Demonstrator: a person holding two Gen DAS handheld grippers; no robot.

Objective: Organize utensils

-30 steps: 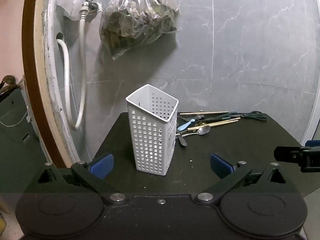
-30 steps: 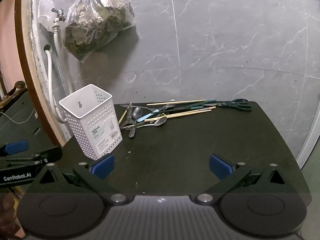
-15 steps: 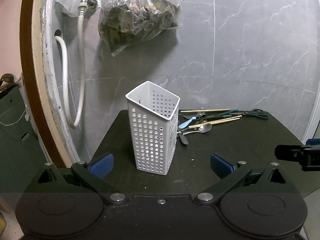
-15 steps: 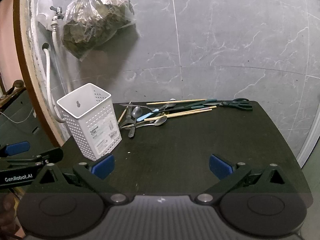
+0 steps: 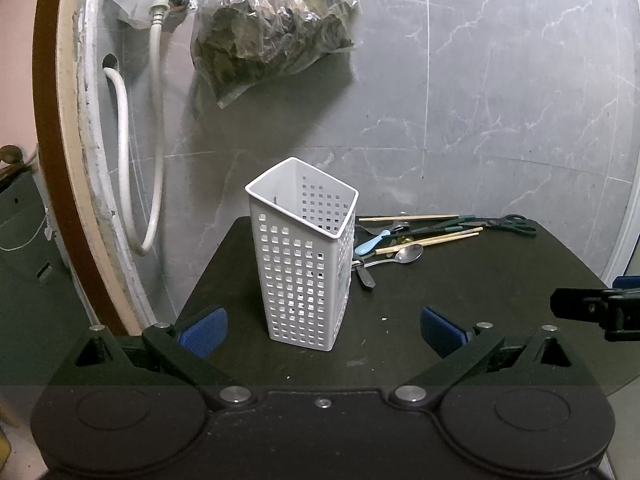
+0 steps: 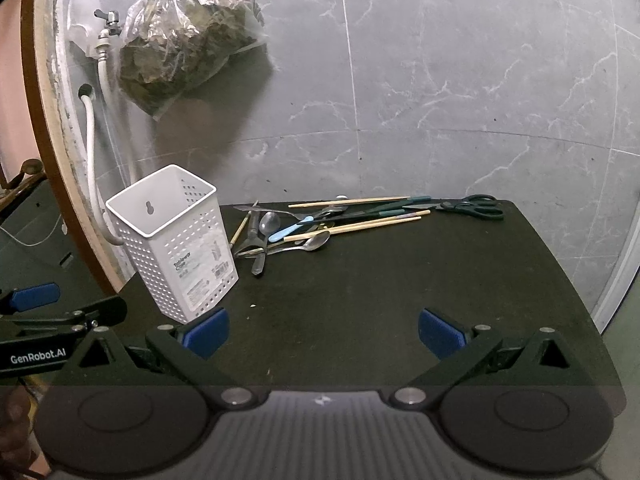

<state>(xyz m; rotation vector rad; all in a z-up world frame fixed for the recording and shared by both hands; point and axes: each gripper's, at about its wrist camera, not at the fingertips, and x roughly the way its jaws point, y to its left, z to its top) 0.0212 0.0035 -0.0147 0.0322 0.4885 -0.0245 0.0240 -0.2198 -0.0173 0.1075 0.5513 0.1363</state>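
A white perforated utensil holder (image 5: pixel 306 256) stands upright and empty on the black table (image 5: pixel 460 292), left of centre; it also shows in the right wrist view (image 6: pixel 176 240). Behind it lies a pile of utensils (image 6: pixel 304 228): metal spoons (image 6: pixel 316 242), a blue-handled piece (image 6: pixel 290 229), wooden chopsticks (image 6: pixel 360 225) and dark scissors (image 6: pixel 474 206). My left gripper (image 5: pixel 322 326) is open and empty, just in front of the holder. My right gripper (image 6: pixel 322 328) is open and empty, over the table's near middle, short of the pile.
A grey marble wall stands right behind the table. A plastic bag of dried leaves (image 6: pixel 188 36) hangs above the holder. A tap with a white hose (image 5: pixel 156 120) and a curved wooden edge (image 5: pixel 52 140) lie to the left. The table's right edge (image 6: pixel 568 280) drops off.
Both views have shifted slightly, as if the grippers rose or tilted a little. The holder and utensils have not moved. Both grippers stay open.
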